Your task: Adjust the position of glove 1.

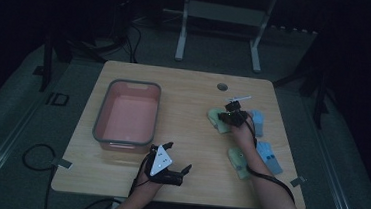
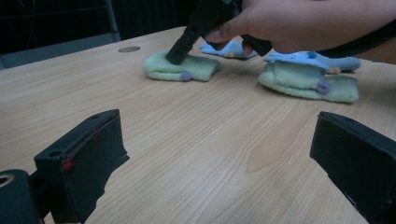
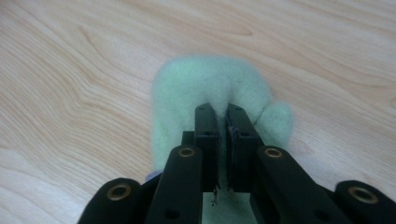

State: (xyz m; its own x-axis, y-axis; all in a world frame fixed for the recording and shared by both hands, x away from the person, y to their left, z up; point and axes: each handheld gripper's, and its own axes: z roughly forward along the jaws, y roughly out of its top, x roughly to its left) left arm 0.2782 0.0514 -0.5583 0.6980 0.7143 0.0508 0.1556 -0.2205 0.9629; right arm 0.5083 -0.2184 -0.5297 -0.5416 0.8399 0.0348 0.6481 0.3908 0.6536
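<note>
Toward the right edge of the counter (image 1: 189,90), the right tongs (image 1: 228,119) point down onto a pale green mitten (image 3: 210,88) and are pinching a fold of its fleece; the right gripper view has the two black jaws pressed nearly together with green fabric bunched between them. From the left gripper view the same mitten (image 2: 180,66) lies flat on the wood, a small purple dot on its near side, with the person's hand (image 2: 299,23) above it. A second green mitten (image 1: 239,162) lies nearer the front edge, under the right forearm. Two blue mittens (image 1: 269,157) lie closer to the right edge, one beside each green one. At the front edge, left of the middle, the left tongs (image 1: 179,156) rest with their jaws spread wide and nothing between them. A pink bin (image 1: 104,109) with a grey rim sits on the left half of the counter, just behind the left tongs.
</note>
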